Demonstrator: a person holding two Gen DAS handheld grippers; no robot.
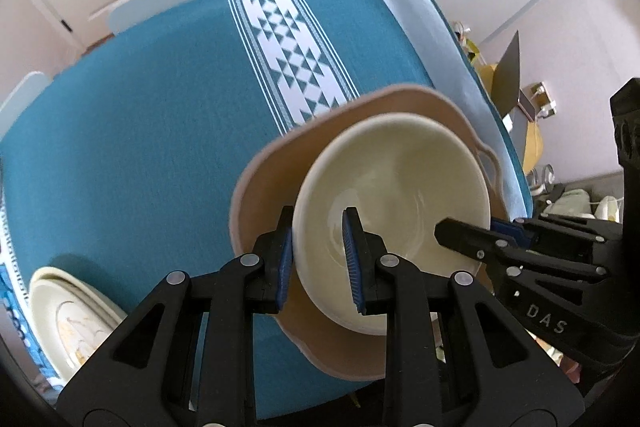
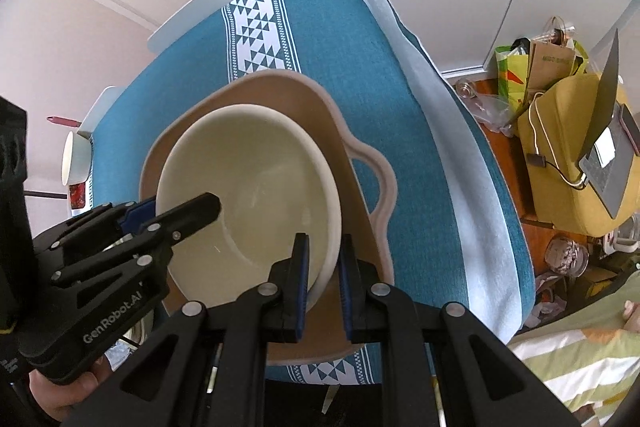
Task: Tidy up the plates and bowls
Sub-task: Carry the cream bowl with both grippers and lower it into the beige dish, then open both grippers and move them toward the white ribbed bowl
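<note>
While both tongs (image 1: 318,259) (image 2: 323,285) pinch opposite rims, the cream bowl (image 1: 400,195) sits between them.

A table under a teal cloth (image 1: 140,147) lies mostly bare: the far half and the left side are open, crossed only by a flat white patterned stripe (image 1: 288,47). Near the front right, a tan basket (image 1: 264,195) holds a cream bowl (image 1: 400,179) that nearly fills it, leaving only narrow gaps along the walls. Both grippers crowd the bowl's near rim, the left gripper (image 1: 318,259) on one side, the right gripper (image 2: 323,275) on the other, each clamped on the rim. A stack of plates (image 1: 68,315) sits at the front left corner, well apart from the basket. Right of the table, a yellow chair (image 2: 560,155) with a laptop (image 2: 608,131) and floor clutter block passage.
</note>
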